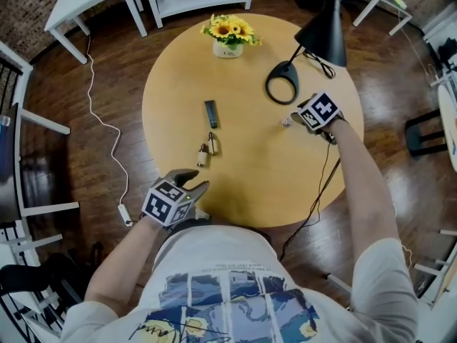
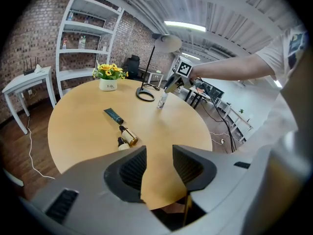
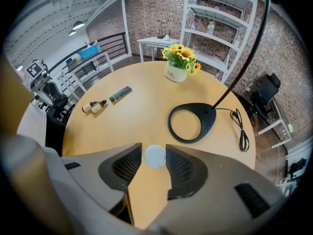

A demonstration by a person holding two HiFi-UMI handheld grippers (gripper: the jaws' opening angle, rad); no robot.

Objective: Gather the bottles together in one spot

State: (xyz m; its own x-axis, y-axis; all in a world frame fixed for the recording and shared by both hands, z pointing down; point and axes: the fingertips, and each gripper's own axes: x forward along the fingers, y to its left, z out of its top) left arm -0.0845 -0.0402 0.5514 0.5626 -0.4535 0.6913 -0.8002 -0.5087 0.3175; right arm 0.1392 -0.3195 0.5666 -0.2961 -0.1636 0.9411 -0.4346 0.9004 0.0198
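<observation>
Head view: round wooden table (image 1: pixel 285 184). Two amber dropper bottles (image 1: pixel 207 149) lie side by side near the middle, with a dark tube (image 1: pixel 211 113) just beyond them. The white-capped bottle (image 1: pixel 285 122) stands well apart on the right, at the tips of the right gripper (image 1: pixel 294 118). The left gripper (image 1: pixel 194 181) hangs at the near table edge.

Left gripper view: the left gripper (image 2: pixel 159 168) has its jaws spread with only tabletop in the gap. The amber dropper bottles (image 2: pixel 126 139) are ahead, and the dark tube (image 2: pixel 113 115) is past them. The white-capped bottle (image 2: pixel 162 101) is upright under the right gripper (image 2: pixel 171 84).

Right gripper view: the right gripper (image 3: pixel 154 151) has its jaws apart. The white-capped bottle (image 3: pixel 156 157) stands between them, pads close to the cap but not pinching it. The amber dropper bottles (image 3: pixel 93 106) and dark tube (image 3: pixel 120 94) are far left. The lamp base (image 3: pixel 190 121) is just ahead.
</observation>
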